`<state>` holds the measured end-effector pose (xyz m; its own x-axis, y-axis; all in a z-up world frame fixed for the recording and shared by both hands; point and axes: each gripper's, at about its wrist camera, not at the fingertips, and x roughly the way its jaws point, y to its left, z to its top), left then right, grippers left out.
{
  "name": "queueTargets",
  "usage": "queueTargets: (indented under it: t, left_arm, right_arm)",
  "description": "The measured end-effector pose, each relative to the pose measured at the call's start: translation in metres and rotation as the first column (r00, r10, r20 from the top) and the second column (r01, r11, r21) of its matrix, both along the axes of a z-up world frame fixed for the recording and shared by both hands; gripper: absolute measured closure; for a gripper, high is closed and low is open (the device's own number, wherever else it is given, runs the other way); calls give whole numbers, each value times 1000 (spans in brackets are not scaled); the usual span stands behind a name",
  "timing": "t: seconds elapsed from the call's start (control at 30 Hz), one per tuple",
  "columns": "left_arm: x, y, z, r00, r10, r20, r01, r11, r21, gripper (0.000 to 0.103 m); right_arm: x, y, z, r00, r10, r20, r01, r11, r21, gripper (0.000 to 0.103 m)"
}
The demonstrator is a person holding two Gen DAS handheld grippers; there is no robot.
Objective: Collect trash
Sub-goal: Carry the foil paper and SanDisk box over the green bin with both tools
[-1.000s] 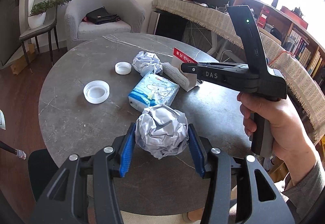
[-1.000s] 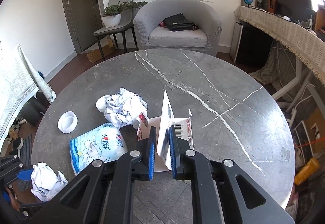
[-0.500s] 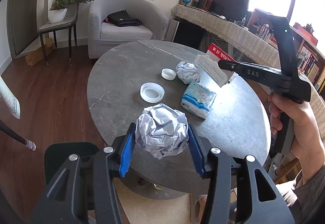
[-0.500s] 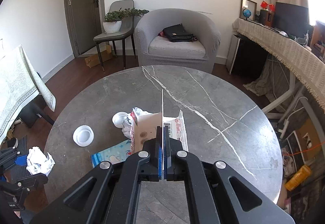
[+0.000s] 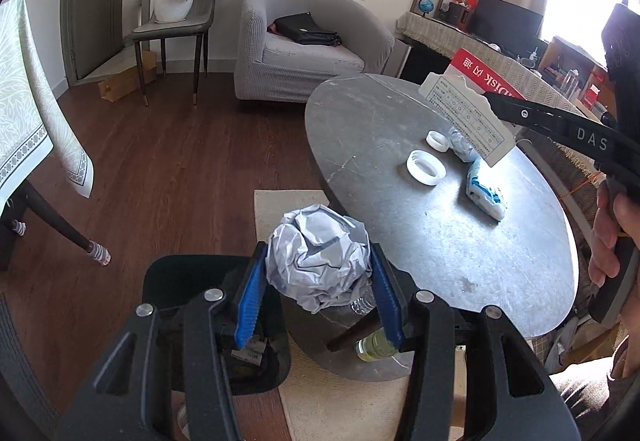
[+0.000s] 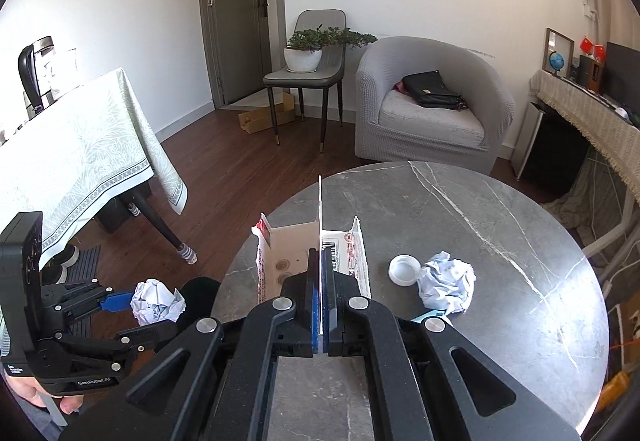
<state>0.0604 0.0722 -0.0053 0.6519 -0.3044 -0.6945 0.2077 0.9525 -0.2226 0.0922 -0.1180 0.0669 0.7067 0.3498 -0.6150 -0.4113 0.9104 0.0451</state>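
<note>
My left gripper (image 5: 318, 293) is shut on a crumpled ball of white paper (image 5: 318, 261) and holds it off the round table's left edge, above a black bin (image 5: 180, 281) on the floor. The ball also shows in the right wrist view (image 6: 158, 301). My right gripper (image 6: 321, 301) is shut on a flap of a torn white and red cardboard box (image 6: 292, 257) and holds it above the grey marble table (image 6: 500, 225). The box also shows in the left wrist view (image 5: 468, 113). A second crumpled paper ball (image 6: 446, 285) lies on the table.
Two white plastic lids (image 5: 426, 167) (image 5: 438, 141) and a blue and white tissue pack (image 5: 486, 193) lie on the table. A bottle (image 5: 372, 345) lies under the table. A cloth-covered table (image 6: 72, 161) stands to the left, a grey armchair (image 6: 432, 109) behind.
My left gripper has carried the paper ball left, off the table and over the black bin. My right gripper has closed on the box flap, lifted the box and carried it left.
</note>
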Motion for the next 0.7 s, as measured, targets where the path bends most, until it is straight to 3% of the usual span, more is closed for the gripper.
queueTargets:
  t: [0.7]
  left_arm:
    - [15, 85, -62, 973, 141, -182, -134, 990, 51, 51]
  right_arm:
    - [-7, 110, -23, 974, 209, -83, -208, 978, 14, 103]
